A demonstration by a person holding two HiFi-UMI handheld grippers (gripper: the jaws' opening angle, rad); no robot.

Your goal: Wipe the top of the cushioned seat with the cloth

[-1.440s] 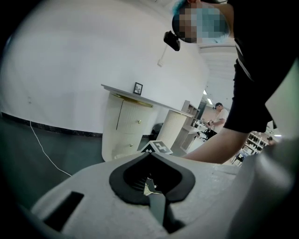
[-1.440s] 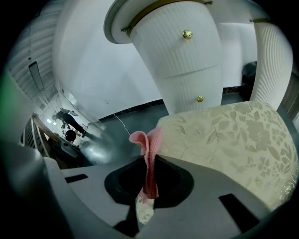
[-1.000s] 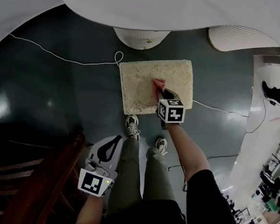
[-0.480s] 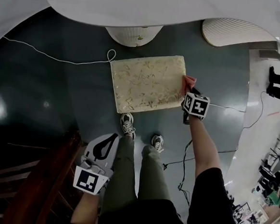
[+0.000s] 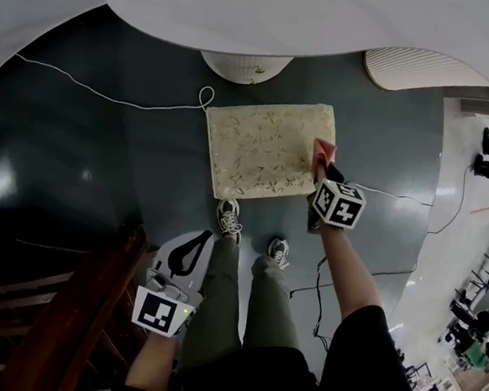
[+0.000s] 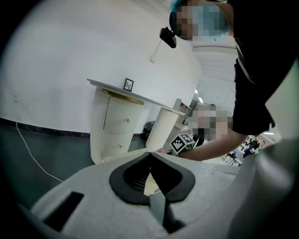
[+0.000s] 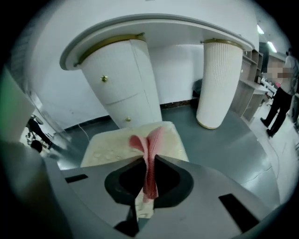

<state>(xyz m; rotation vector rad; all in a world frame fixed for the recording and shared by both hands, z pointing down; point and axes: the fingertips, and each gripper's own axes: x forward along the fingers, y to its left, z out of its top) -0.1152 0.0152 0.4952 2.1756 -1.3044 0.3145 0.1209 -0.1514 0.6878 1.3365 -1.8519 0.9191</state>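
Now the cloth (image 5: 323, 151) juts straight forward from the right gripper (image 7: 148, 159).

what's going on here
A person stands over a seat on the floor, with tongs in each hand. The right tongs are shut on a pink cloth at the seat's right edge. The left tongs are shut on nothing, held low beside the person's left leg, away from the seat.
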